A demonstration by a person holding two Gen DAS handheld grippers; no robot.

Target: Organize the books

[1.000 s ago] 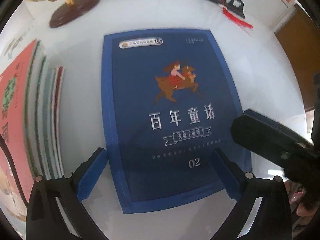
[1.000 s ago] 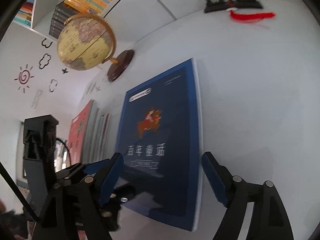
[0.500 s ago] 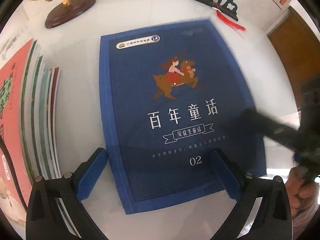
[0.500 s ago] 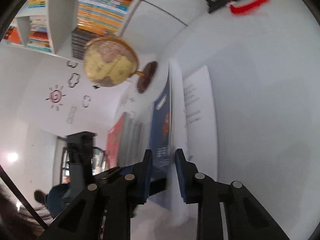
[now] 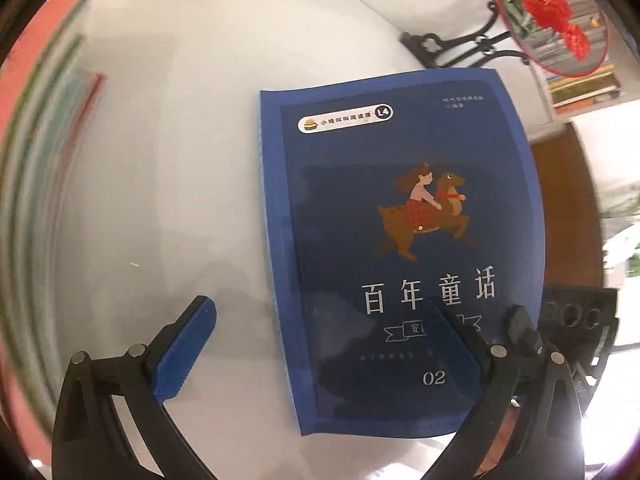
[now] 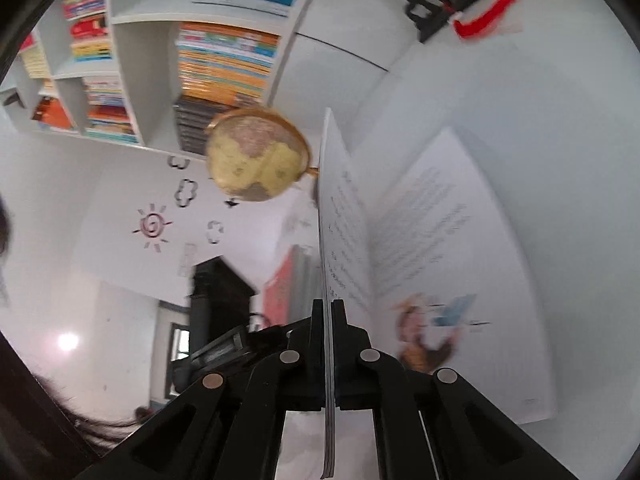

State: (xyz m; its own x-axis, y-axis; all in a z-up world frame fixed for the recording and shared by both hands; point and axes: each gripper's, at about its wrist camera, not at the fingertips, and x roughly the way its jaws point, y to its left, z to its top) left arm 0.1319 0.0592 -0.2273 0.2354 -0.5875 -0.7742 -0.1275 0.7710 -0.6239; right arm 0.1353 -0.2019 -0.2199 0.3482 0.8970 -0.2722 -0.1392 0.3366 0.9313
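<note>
A dark blue book (image 5: 400, 200) with a girl riding a deer on its cover lies on the white table (image 5: 180, 180). My left gripper (image 5: 320, 312) hangs open above its near left part: the right fingertip (image 5: 448, 332) is over the cover, the left one (image 5: 188, 344) over bare table. My right gripper (image 6: 330, 308) is shut on the book's right edge and shows in the left wrist view too (image 5: 524, 332). It pinches the cover with a few leaves (image 6: 340, 220), raised edge-on, and a printed page (image 6: 452, 260) lies exposed beside them.
A stack of books (image 5: 32, 160) with a red one on top (image 6: 280, 288) lies at the left. A globe (image 6: 256, 156) stands behind, a black stand (image 5: 460, 48) with a red ornament at the back right. Full bookshelves (image 6: 224, 52) line the wall.
My right gripper went from wide open around the book's edge to shut on the cover and leaves, lifting them upright. My left gripper swung left and stayed open; the book now sits right of its centre.
</note>
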